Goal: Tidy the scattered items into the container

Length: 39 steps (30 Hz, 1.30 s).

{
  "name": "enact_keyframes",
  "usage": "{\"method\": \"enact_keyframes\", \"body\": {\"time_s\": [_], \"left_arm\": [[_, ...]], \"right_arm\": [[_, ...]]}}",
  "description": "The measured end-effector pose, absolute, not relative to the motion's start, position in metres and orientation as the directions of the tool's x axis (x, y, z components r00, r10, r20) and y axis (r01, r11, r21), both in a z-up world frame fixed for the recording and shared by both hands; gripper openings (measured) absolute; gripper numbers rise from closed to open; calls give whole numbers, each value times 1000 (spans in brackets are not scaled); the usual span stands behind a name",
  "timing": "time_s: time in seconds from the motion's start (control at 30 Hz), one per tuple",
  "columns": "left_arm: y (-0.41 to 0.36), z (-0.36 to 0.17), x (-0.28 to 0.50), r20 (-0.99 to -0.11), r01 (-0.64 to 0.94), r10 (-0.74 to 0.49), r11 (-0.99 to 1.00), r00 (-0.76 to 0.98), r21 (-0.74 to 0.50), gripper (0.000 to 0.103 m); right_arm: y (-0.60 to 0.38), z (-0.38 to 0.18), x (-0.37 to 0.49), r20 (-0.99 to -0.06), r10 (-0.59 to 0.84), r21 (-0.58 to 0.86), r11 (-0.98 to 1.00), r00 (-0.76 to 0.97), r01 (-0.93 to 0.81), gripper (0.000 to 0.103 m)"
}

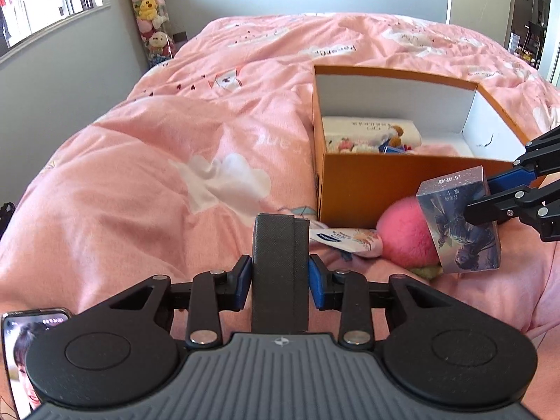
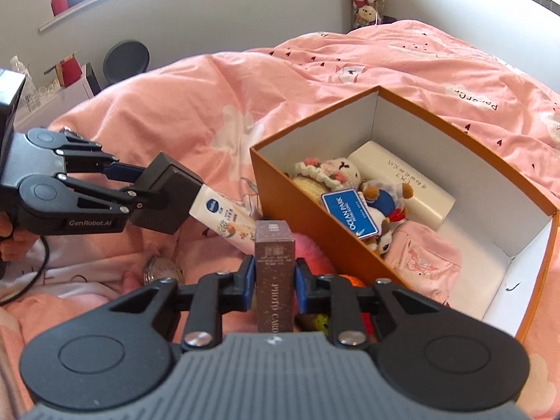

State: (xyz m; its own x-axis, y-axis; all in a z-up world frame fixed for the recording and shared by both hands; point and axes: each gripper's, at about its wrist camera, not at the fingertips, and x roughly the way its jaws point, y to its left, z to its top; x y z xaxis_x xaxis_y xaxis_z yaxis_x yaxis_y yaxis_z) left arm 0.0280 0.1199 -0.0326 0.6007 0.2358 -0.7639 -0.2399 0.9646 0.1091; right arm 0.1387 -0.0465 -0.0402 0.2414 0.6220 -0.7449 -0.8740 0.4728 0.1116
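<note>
An open orange cardboard box lies on the pink duvet. In it are a white tissue pack, a crochet doll, a plush bear with a blue tag, and a pink cloth. My left gripper is shut on a black box, held left of the container. My right gripper is shut on a silvery photo card box just before the container's near wall. A cream tube and a pink pompom lie below on the duvet.
A phone with a lit screen lies at the lower left. A silvery round object rests on the bedding. A tall clear tube of plush toys stands by the wall. A person's hand holds the left gripper's grip.
</note>
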Motion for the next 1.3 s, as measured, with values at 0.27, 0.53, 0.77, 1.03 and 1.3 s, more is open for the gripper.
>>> {"method": "enact_keyframes", "body": {"time_s": [0.27,0.53,0.77,1.03,1.3], "left_arm": [[113,-7,26,-714,-239,239,966,658,103,39],[100,21,36,-664,-176,162,983,730,46,39],[80,44,58,-602,-72,65,997,796,12,39],[65,54,98,-557,30,-39,999,830,-25,39],[55,46,152,-586,128,-167,986,793,-107,39]], "right_arm": [[-60,-18,150,-687,679,186,510,260,-840,25],[-71,-2,158,-654,701,225,539,285,-811,25],[-90,17,167,-611,711,231,579,347,-782,25],[-112,32,185,-581,670,177,657,461,-733,25],[-121,32,205,-583,608,116,718,538,-686,25]]}}
